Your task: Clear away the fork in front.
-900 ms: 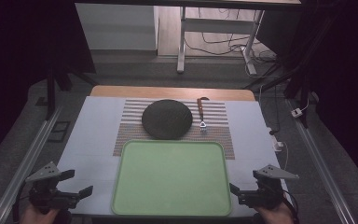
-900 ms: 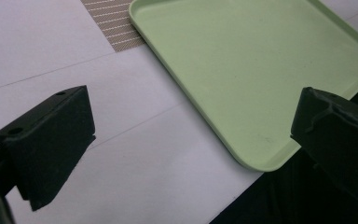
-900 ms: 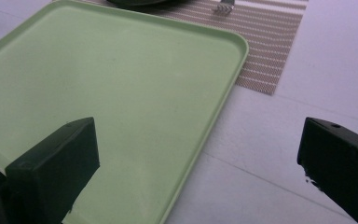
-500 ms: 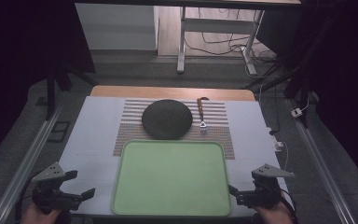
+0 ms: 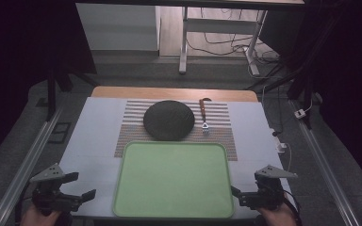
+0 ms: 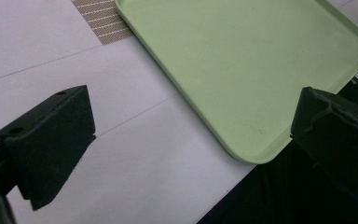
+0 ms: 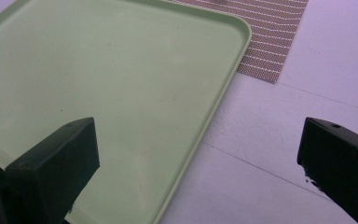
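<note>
The green tray [image 5: 173, 180] lies empty at the near edge of the surface [image 5: 94, 136], partly over the striped mat [image 5: 226, 141]. The left tongs [image 5: 78, 186] and right tongs [image 5: 238, 194] sit just beside its near corners, both with jaws wide apart and holding nothing. To lift it well, I'd bring each pair square onto the rim [image 7: 200, 130] at matching points, close together and raise evenly so it stays level. Beyond the tray lie a dark plate [image 5: 168, 120] and a fork [image 5: 204, 115]. The tray's near edge is hard to see against the dark, and the hands are cut off
</note>
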{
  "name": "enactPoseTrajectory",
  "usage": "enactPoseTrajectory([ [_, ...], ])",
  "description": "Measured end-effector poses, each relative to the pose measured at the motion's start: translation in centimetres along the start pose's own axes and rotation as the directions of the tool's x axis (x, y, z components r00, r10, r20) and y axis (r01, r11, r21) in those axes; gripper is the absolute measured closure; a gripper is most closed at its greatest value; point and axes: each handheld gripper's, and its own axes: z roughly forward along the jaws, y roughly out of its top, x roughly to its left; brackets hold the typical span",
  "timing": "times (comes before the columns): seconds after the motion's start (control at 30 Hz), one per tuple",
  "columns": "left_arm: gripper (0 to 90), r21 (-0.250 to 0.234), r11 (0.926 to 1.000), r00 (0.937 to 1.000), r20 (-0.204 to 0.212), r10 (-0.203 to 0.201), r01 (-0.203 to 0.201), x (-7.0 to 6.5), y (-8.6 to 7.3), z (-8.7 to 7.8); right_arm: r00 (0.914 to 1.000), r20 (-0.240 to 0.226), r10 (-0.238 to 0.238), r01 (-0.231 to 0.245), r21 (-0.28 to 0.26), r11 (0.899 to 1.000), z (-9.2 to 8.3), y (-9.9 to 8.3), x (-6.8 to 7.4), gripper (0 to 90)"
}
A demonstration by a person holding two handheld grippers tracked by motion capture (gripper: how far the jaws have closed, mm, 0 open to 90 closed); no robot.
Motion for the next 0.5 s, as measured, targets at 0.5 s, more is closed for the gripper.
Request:
enactPoseTrajectory([
  [0.5, 0.0, 0.007, 1.0000, 1.0000, -0.005, 0.003, -0.002, -0.02, 0.03, 0.08, 0.9997, -0.008, -0.024, 0.024, -0.026, 0.999, 0.12, 0.58, 0.23, 0.0],
])
